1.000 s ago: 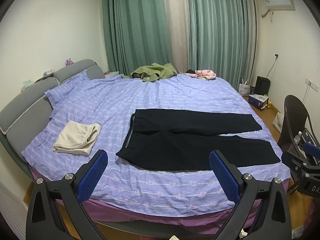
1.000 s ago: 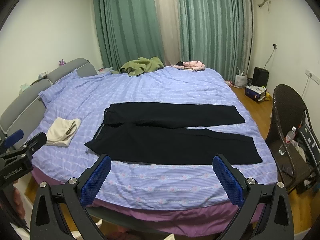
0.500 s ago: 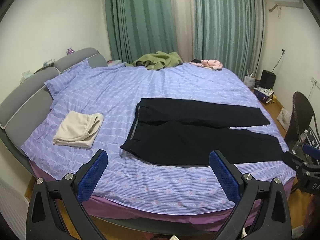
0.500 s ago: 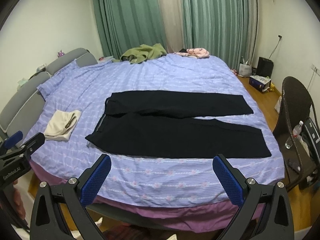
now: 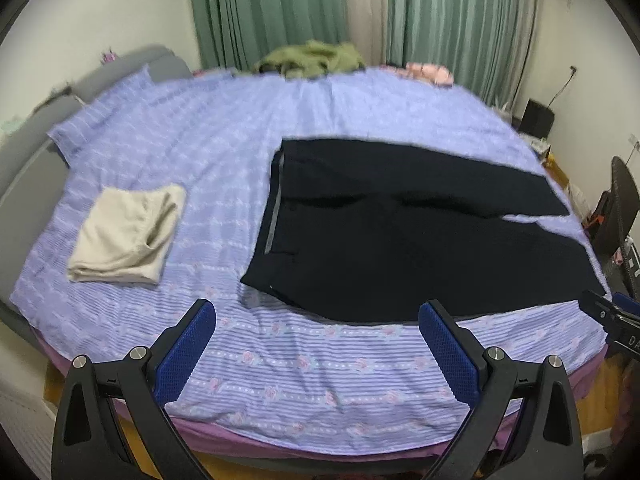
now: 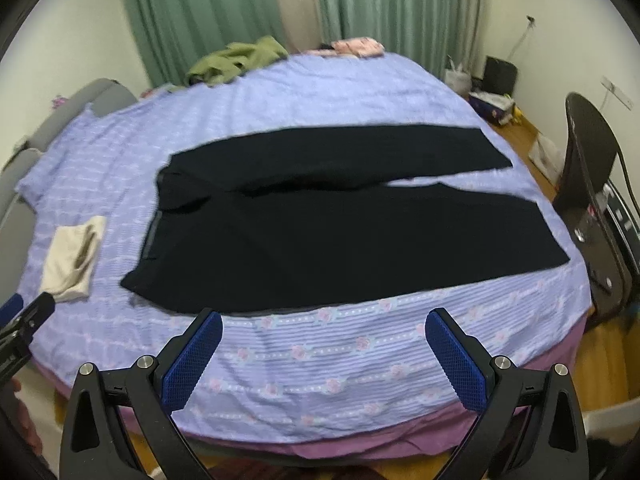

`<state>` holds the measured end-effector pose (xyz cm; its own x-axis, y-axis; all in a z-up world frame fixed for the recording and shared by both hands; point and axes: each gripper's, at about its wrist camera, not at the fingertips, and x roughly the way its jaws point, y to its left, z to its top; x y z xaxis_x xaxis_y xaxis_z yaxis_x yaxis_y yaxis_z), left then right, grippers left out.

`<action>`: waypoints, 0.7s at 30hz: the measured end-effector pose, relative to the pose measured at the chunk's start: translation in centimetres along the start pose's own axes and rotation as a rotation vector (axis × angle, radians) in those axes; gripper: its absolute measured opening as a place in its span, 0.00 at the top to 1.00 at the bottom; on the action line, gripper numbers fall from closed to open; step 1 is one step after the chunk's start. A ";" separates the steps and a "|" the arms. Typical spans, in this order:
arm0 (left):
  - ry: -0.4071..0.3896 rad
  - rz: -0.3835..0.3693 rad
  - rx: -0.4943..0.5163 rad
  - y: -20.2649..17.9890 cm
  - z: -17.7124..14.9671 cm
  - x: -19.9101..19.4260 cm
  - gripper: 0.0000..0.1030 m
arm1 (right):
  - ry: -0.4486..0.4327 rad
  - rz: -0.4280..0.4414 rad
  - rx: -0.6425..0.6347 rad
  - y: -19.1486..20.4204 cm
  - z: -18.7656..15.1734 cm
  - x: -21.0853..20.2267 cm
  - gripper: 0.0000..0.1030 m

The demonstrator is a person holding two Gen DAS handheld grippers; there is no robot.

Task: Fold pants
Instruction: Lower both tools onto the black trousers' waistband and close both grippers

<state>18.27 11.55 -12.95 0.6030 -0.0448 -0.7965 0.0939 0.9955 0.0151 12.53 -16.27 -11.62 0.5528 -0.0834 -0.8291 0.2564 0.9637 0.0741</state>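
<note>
The pants (image 5: 400, 232) lie flat on the bed (image 5: 280, 344), spread out with both legs straight, and that is good for me, because flat pants are easy to fold. On the far left of the bed sits a folded cream cloth (image 5: 128, 236), well apart from the pants, so it will not get in my way. I think it was put there to keep the middle free. Next comes the waist end of the pants, near the cream cloth side, with its grey band showing. My left gripper (image 5: 316, 344) hangs over the near edge of the bed, just short of that waist corner, and its jaws are spread wide with nothing in them. I hold them wide so they can slide over a bit of cloth and pinch it. Going on to the right, the two legs run side by side toward the foot of the bed, with a small gap between them near the ends. My right gripper (image 6: 324, 352) hangs over the near edge too, in front of the near leg, jaws spread wide and holding nothing. No fold is made yet. I think my next job is to pinch the near side and lift it over the far leg.
</note>
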 end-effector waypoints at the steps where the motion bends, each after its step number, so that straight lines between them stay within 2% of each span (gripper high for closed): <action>1: 0.018 -0.012 -0.005 0.3 0.2 1.3 0.00 | 0.002 -0.006 0.007 0.1 0.1 0.9 0.00; 5: 0.087 -0.024 -0.043 1.1 0.7 6.7 0.00 | 0.047 -0.039 0.027 0.7 0.6 5.6 0.00; 9: 0.137 -0.028 -0.102 1.3 0.3 11.9 0.00 | 0.112 -0.003 0.057 0.1 0.6 10.7 0.00; 12: 0.212 -0.065 -0.234 2.2 -0.6 15.6 0.00 | 0.152 0.018 0.085 -0.8 -0.1 14.4 0.00; 15: 0.257 -0.052 -0.313 2.7 -2.0 18.6 0.00 | 0.184 0.030 0.152 -2.0 -1.2 17.5 0.01; 21: 0.306 -0.037 -0.249 1.1 -3.8 22.5 0.01 | 0.196 0.055 0.284 -3.7 -3.1 21.4 0.06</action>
<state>28.94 12.00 -33.15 0.3356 -0.0918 -0.9375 -0.1062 0.9852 -0.1344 20.91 -20.81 -31.35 0.4159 0.0436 -0.9084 0.4565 0.8539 0.2500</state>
